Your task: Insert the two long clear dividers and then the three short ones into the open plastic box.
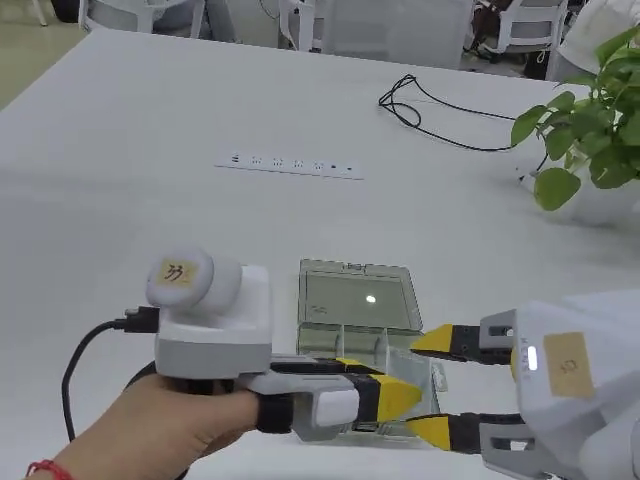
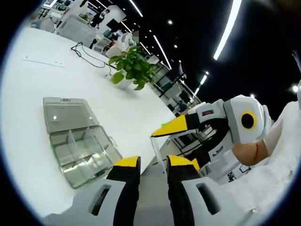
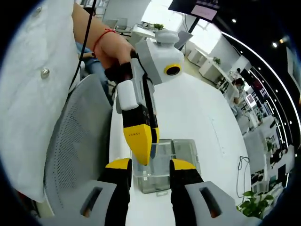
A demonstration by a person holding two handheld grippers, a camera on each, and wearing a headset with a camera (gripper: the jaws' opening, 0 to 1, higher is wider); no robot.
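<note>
Left tongs (image 2: 153, 162): clenched, as we read it, on a clear divider (image 1: 418, 372) above the box (image 1: 360, 300).
Right tongs (image 3: 151, 165): spread, flanking the divider.
Box: open on the tabletop (image 1: 200, 200), beneath both.
Risk: we judge a slipped handover would drop it askew.

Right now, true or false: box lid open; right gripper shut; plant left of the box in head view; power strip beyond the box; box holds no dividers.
1. The box has its lid open: true.
2. The right gripper is shut: false, its jaws stand wide apart.
3. The plant is left of the box: false, it stands at the far right of the head view.
4. The power strip lies beyond the box: true.
5. The box holds no dividers: false, some dividers stand in its base.
</note>
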